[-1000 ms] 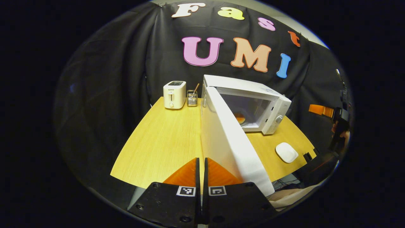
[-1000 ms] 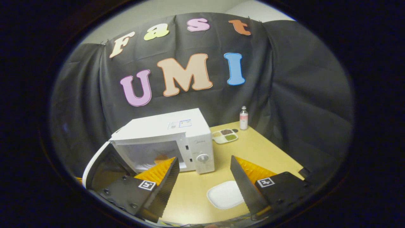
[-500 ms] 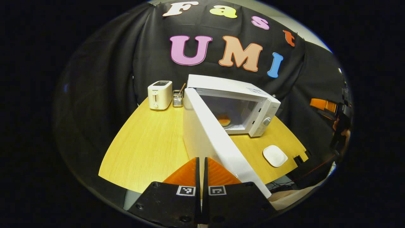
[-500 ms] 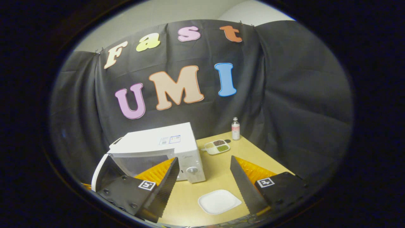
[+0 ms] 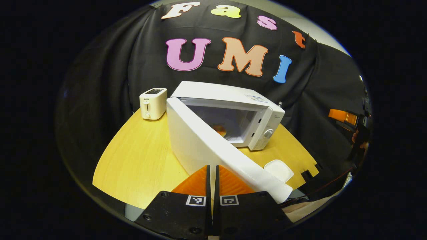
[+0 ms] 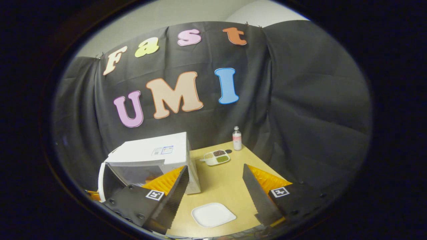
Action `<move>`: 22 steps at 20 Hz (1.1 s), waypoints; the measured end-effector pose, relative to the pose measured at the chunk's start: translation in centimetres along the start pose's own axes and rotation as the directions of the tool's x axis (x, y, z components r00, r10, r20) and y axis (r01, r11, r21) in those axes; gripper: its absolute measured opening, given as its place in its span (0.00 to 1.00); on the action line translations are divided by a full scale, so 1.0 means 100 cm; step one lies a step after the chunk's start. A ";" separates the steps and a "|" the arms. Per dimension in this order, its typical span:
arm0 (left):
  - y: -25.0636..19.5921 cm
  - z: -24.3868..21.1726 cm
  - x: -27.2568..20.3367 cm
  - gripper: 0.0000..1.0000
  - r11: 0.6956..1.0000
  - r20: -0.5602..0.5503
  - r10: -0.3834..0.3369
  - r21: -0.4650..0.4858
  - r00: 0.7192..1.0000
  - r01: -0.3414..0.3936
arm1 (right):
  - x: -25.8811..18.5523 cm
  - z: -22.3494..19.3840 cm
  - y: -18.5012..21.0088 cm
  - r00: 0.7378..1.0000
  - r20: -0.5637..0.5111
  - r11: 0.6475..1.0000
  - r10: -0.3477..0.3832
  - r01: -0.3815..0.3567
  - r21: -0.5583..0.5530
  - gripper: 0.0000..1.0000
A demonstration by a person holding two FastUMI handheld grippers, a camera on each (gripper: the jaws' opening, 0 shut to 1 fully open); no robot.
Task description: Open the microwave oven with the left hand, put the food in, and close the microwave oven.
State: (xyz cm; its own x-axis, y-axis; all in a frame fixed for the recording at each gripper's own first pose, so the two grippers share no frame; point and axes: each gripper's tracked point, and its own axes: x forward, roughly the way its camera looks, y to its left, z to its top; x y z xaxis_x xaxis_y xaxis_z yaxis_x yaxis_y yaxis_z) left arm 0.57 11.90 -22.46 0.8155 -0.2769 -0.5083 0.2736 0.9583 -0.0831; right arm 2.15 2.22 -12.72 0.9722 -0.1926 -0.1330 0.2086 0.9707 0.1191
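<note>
1. Landmark is the microwave [image 5: 230,110], a white box on the yellow wooden table [image 5: 140,160]; it also shows in the right gripper view [image 6: 150,156]
2. Microwave door [image 5: 213,153] is partly open, hinged on the side nearer the toaster and swung out toward the table's front edge; in the right gripper view the door [image 6: 101,178] is a thin white edge beside the cavity
3. Food [image 5: 219,129] sits inside the microwave cavity, an orange-brown piece on the cavity floor (shape too small to tell); in the right gripper view only a faint orange patch [image 6: 151,177] shows behind the finger
4. Left gripper [image 5: 211,181] is low at the front of the table, just outside the door's free end; its two fingers are pressed together with only a thin slit between, nothing held. Can't tell if a finger touches the door
5. Right gripper [image 6: 215,186] is off the microwave's control-panel side, above the table; fingers spread wide, nothing between them
6. White plate [image 6: 213,215] lies on the table in front of the microwave's control-panel corner, bare; in the left gripper view [image 5: 278,170] it is partly behind the door's end
7. Toaster [image 5: 152,103] stands beside the microwave's hinge side, near the back of the table
8. Divided tray [image 6: 217,157] with brown and green fillings lies behind the microwave's panel side, a small bottle [image 6: 237,138] just beyond it by the cloth
9. Knob [image 5: 268,133] is low on the microwave's front panel
</note>
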 end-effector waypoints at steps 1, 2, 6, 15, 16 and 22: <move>-0.007 0.001 0.004 0.01 1.000 0.002 -0.001 0.002 1.000 0.001 | 0.000 -0.002 -0.002 1.000 -0.005 1.000 0.008 -0.008 0.005 0.91; -0.014 0.003 0.010 0.01 1.000 0.005 -0.003 0.005 1.000 0.003 | 0.001 -0.003 -0.003 1.000 -0.010 1.000 0.016 -0.016 0.009 0.91; -0.042 0.015 0.031 0.01 1.000 0.032 -0.019 0.001 0.999 0.019 | 0.002 -0.012 -0.012 0.999 -0.030 0.999 0.039 -0.039 0.021 0.91; -0.105 0.034 0.086 0.01 0.996 0.056 -0.079 0.034 0.995 0.077 | 0.008 -0.027 -0.035 0.995 -0.074 0.997 0.066 -0.063 0.046 0.91; -0.109 0.036 0.092 0.01 0.996 0.060 -0.079 0.043 0.995 0.076 | 0.010 -0.029 -0.037 0.995 -0.079 0.997 0.069 -0.065 0.050 0.91; -0.131 0.050 0.127 0.01 0.996 0.070 -0.080 0.047 0.994 0.077 | 0.018 -0.035 -0.044 0.992 -0.094 0.993 0.081 -0.073 0.090 0.91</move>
State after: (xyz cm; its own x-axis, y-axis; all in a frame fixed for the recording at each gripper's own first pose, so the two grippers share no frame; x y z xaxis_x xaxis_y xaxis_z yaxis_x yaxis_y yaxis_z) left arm 9.88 -4.51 -23.48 0.8246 -0.3574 -0.4385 0.3596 0.9295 -0.0816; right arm 2.64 -1.86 -16.95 0.9716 -0.0990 -0.2149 0.1462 0.9653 0.2163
